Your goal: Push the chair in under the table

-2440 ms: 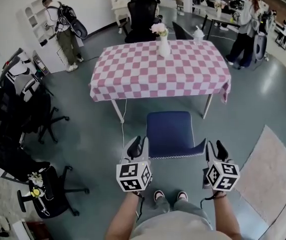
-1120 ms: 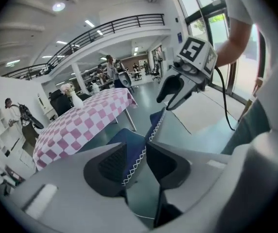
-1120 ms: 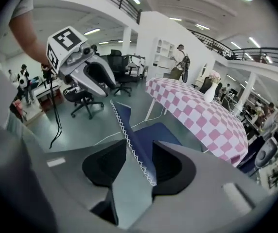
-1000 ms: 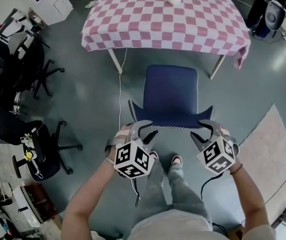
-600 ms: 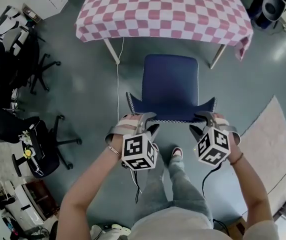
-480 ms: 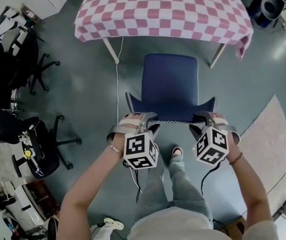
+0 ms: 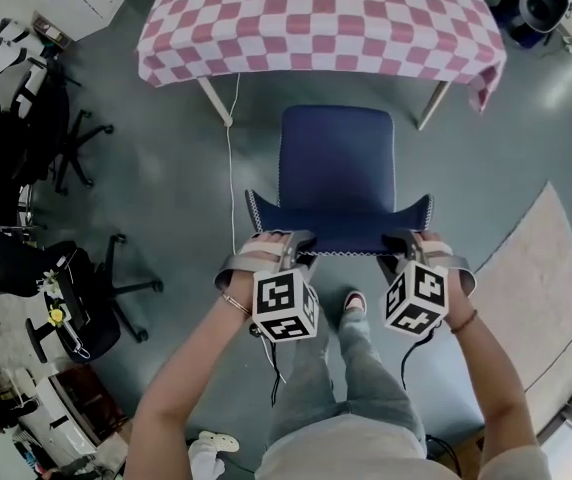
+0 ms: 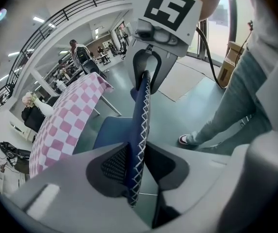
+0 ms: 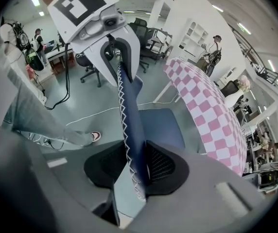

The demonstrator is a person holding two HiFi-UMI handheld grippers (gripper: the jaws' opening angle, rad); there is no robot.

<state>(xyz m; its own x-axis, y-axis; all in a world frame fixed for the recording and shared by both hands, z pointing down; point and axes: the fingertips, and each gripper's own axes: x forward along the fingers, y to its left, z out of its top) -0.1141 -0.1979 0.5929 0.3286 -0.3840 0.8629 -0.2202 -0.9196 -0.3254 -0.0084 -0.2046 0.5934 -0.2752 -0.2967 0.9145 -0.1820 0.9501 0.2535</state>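
- Two grippers were at work: the left gripper point(image 7: 288, 240) and the right gripper point(image 7: 404, 240) sat at the two top corners of the chair point(image 7: 336, 163). I took the one-per-side spacing to be for a straight, even push.
- Both pairs of fingers point(image 8: 111, 165) pointed steeply down and straddled the stitched top edge of the chair back point(image 7: 338, 230), and both were closing on it.
- The left pair looked to have met the padding on both sides. The right pair stood a little wider, with the back between them but not yet plainly pinched.
- The chair stood on the floor point(image 7: 166, 198) just in front of the counter point(image 7: 215, 100), its seat facing it and lined up between the two near legs. It was pulled out, with only its front edge near the hanging checked cloth point(image 7: 316, 28).
- The person stood right behind the chair back with feet close to it and arms out, placed to lean into the push, I judged.
- A thin white cable point(image 7: 232, 168) trailed over the floor from the counter's left near leg, just beside the chair. It might catch a chair foot.
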